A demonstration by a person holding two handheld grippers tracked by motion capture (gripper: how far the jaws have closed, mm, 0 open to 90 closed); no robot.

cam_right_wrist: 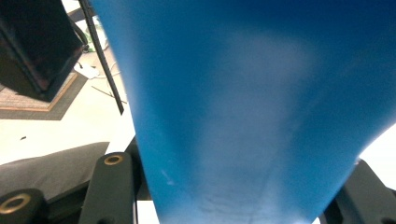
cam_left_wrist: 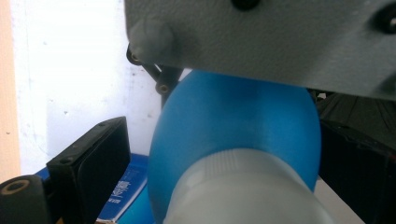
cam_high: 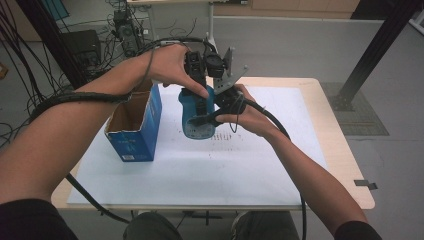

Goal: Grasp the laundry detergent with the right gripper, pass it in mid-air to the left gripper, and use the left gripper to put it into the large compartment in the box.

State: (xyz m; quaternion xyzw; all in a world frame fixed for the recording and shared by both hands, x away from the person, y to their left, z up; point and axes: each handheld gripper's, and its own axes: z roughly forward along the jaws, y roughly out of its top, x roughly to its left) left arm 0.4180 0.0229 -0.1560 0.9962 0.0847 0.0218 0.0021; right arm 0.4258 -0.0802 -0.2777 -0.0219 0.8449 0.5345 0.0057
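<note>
While it hangs in the air above the middle of the table (cam_high: 330, 150), the blue bottle (cam_high: 196, 116) sits clamped between both grippers, its body upright over the white sheet (cam_high: 210, 170) that covers the tabletop. The right gripper (cam_high: 212, 119) pinches it low on the body from the side; in the right gripper view the blue wall of the bottle (cam_right_wrist: 252, 107) fills the gap between the two black jaws, which press on it from either side. The left gripper (cam_high: 200, 87) comes down on the top of the bottle from above; in the left gripper view a pale ribbed cap (cam_left_wrist: 243, 191) and the blue shoulder sit between its jaws, with the one at the right against the bottle, though whether the one at the left presses on it I cannot tell. Just to the left of the bottle stands an open blue cardboard box (cam_high: 135, 130) on the sheet, apart from it. A black cable (cam_high: 75, 97) runs along the person's left forearm.
</note>
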